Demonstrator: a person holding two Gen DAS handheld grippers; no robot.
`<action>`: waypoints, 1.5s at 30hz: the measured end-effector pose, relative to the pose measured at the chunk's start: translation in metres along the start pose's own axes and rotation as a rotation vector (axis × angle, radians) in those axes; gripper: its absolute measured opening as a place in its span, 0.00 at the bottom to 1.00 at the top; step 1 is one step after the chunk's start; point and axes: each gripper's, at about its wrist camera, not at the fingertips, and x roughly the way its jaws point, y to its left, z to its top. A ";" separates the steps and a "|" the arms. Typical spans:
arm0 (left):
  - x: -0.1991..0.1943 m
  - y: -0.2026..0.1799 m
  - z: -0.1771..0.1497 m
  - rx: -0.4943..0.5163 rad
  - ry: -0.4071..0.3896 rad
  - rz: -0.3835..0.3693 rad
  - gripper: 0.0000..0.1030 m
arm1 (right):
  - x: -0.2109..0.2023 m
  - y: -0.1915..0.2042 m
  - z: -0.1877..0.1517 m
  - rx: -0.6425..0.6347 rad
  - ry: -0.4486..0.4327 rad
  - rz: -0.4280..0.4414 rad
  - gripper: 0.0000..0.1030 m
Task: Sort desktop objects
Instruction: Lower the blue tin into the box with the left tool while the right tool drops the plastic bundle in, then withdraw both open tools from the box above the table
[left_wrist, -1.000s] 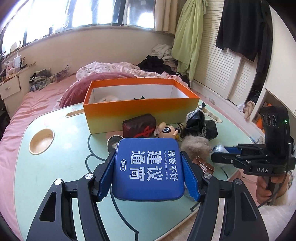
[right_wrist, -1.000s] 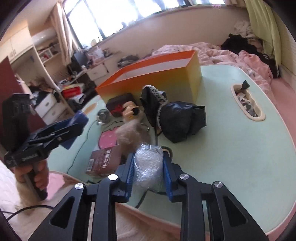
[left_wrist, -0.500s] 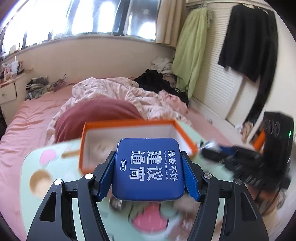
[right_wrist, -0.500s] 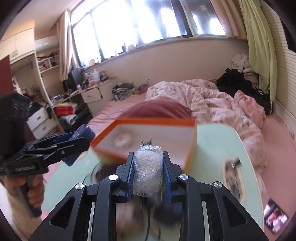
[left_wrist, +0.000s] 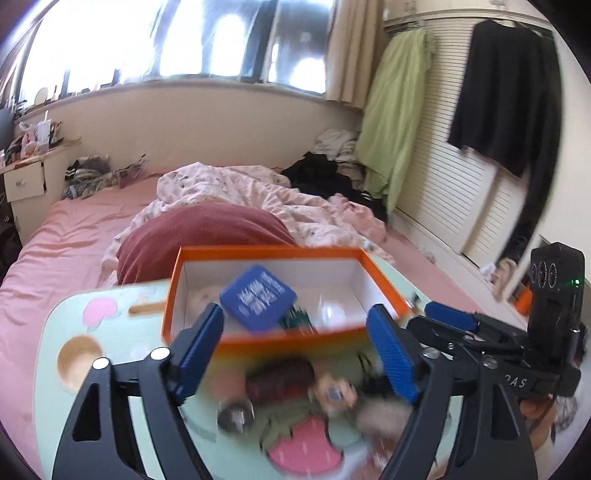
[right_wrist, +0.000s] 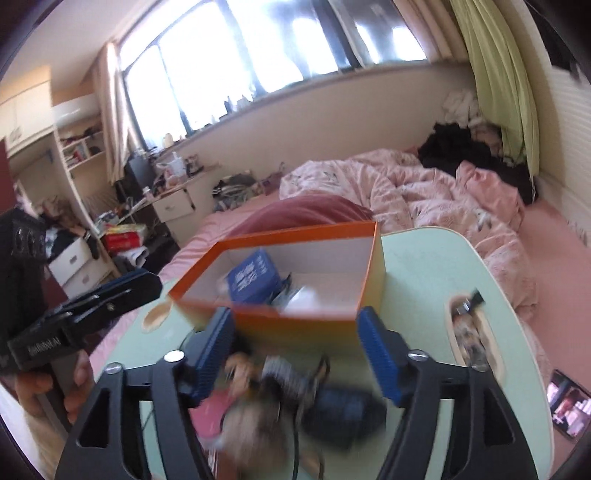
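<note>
Since the earlier frame both jaws have just been opening: the blue tin (left_wrist: 258, 303) has left the left gripper (left_wrist: 295, 354) and lies tilted inside the orange box (left_wrist: 384, 273), frame centre. The right gripper (right_wrist: 295, 354) is likewise released and empty. Remaining clutter lies below both grippers.

left hand-held gripper (left_wrist: 295, 350): jaws just opened, wide, nothing between | right hand-held gripper (right_wrist: 295, 350): jaws just opened, wide, empty | both angled downward, side by side
</note>
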 end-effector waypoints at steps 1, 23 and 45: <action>-0.009 -0.002 -0.010 0.015 0.011 -0.001 0.79 | -0.011 0.005 -0.012 -0.024 -0.005 -0.009 0.78; -0.014 0.012 -0.108 0.066 0.154 0.171 1.00 | -0.004 0.005 -0.112 -0.221 0.031 -0.252 1.00; -0.007 0.010 -0.113 0.076 0.155 0.157 1.00 | -0.005 0.005 -0.107 -0.245 0.006 -0.213 1.00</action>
